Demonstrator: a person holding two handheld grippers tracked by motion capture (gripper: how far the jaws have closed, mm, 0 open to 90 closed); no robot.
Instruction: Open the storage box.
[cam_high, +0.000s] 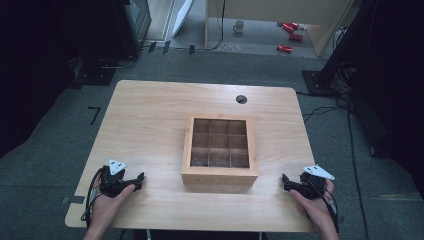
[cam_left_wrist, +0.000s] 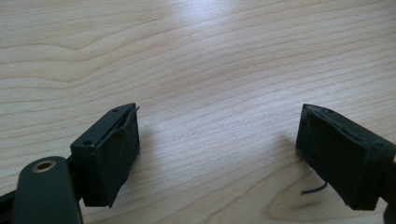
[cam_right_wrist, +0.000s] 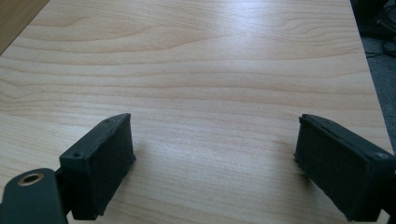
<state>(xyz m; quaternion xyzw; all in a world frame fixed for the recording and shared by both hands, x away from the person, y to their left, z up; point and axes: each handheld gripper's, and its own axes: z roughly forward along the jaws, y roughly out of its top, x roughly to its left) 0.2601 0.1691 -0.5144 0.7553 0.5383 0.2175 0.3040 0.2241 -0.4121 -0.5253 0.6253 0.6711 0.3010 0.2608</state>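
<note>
Wooden nine-cell box (cam_high: 220, 172) mid-table, cells bare, left tongs (cam_left_wrist: 219, 154) and right tongs (cam_right_wrist: 215, 163) apart.

Light woodgrain table (cam_high: 150, 115), brown wooden grid box (cam_high: 220, 172), grey floor (cam_high: 60, 115)

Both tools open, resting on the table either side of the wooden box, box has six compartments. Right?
Not quite: the wooden box has nine compartments, three by three, as the high view shows. The rest holds: left tool and right tool are open, on the table either side.
</note>
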